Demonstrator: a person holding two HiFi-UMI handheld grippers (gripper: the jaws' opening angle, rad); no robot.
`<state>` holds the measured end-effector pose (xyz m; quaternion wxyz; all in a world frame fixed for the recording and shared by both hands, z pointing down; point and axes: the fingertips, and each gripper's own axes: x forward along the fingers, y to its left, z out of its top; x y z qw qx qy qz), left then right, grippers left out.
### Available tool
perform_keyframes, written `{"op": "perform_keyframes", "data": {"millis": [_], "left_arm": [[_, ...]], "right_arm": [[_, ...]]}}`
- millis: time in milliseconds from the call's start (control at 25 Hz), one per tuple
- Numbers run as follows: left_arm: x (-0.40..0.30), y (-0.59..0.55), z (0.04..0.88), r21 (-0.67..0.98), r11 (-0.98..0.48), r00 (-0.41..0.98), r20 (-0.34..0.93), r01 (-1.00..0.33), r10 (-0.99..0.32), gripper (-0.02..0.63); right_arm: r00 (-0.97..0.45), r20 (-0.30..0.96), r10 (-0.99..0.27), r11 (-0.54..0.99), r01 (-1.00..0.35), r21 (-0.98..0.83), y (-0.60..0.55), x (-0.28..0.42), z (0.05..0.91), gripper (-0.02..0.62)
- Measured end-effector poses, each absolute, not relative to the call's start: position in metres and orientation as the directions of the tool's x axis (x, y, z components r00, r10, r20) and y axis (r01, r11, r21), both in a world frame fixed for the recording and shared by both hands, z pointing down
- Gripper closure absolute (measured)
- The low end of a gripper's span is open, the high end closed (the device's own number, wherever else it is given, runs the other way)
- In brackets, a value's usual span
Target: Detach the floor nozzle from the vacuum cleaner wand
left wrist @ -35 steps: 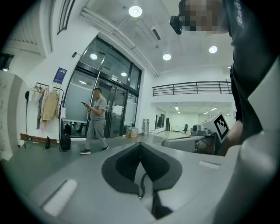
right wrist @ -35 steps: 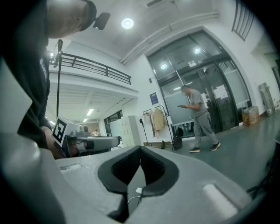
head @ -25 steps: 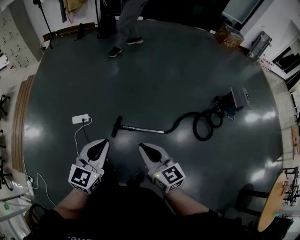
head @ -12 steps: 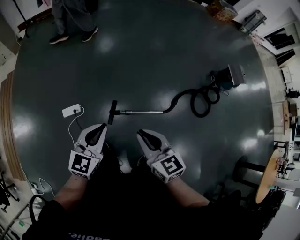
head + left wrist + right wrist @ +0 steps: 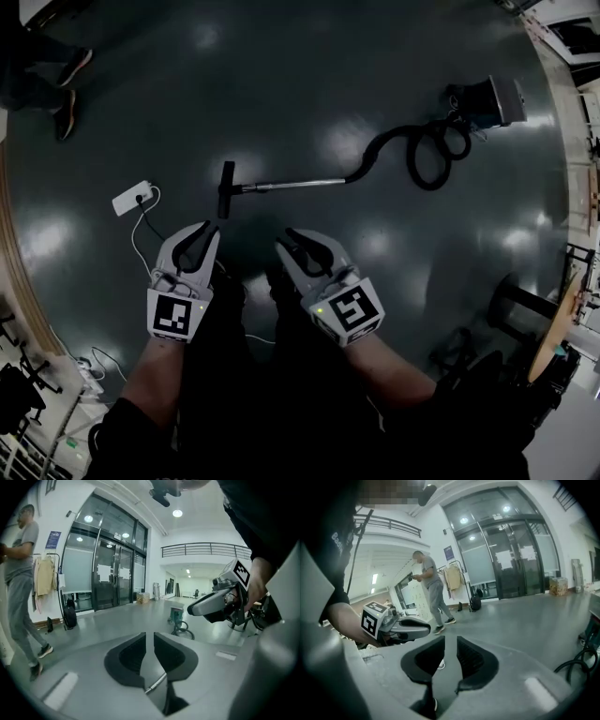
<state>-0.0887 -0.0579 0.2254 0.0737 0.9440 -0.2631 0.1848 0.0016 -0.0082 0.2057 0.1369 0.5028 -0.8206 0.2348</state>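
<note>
The vacuum lies on the dark floor. Its black floor nozzle [image 5: 226, 189] sits crosswise on the left end of the metal wand [image 5: 292, 184], which runs right into the black hose [image 5: 427, 155] and the vacuum body [image 5: 492, 98]. My left gripper [image 5: 208, 230] hangs just short of the nozzle and my right gripper [image 5: 289, 239] just short of the wand; neither touches. Both pairs of jaws are opening, a narrow gap apart with nothing between them. In the left gripper view the left gripper [image 5: 150, 641] points along the floor, with the wand [image 5: 157, 684] showing below the gap.
A white power strip [image 5: 131, 198] with its cable lies left of the nozzle. A person's feet [image 5: 66, 80] are at the far left. A dark stool [image 5: 511, 300] and a round table [image 5: 562, 328] stand at the right. Glass doors [image 5: 105, 578] close the hall.
Both grippers have sunk toward the floor and come close to the nozzle and wand. Their jaws have parted from shut to a narrow gap. The standing person has drifted to the view's left edge.
</note>
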Motion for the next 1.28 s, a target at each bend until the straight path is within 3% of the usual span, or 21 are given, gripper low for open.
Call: {"op": "perform_keyframes", "data": {"millis": [480, 760, 920, 1080, 1280], "left_arm": [[-0.061, -0.062, 0.489, -0.074, -0.868, 0.74, 0.491, -0.49, -0.459, 0.494], [-0.039, -0.054, 0.624, -0.16, -0.956, 0.739, 0.607, -0.245, -0.291, 0.475], [-0.033, -0.053, 0.685, -0.128, -0.979, 0.715, 0.668, -0.161, -0.205, 0.462], [-0.034, -0.068, 0.747, -0.115, -0.988, 0.643, 0.751, -0.099, -0.152, 0.442], [-0.041, -0.072, 0.823, -0.173, -0.981, 0.522, 0.846, 0.086, -0.103, 0.419]], "right_arm": [[-0.483, 0.537, -0.692, 0.465, -0.867, -0.18, -0.032, 0.031, 0.476, 0.451], [-0.559, 0.621, -0.55, 0.625, -0.769, -0.138, -0.024, 0.03, 0.62, 0.429], [-0.582, 0.654, -0.484, 0.682, -0.719, -0.135, -0.027, 0.035, 0.676, 0.414], [-0.592, 0.682, -0.43, 0.751, -0.654, -0.095, -0.041, 0.037, 0.718, 0.407], [-0.535, 0.776, -0.334, 0.84, -0.542, -0.012, -0.04, 0.036, 0.797, 0.382]]}}
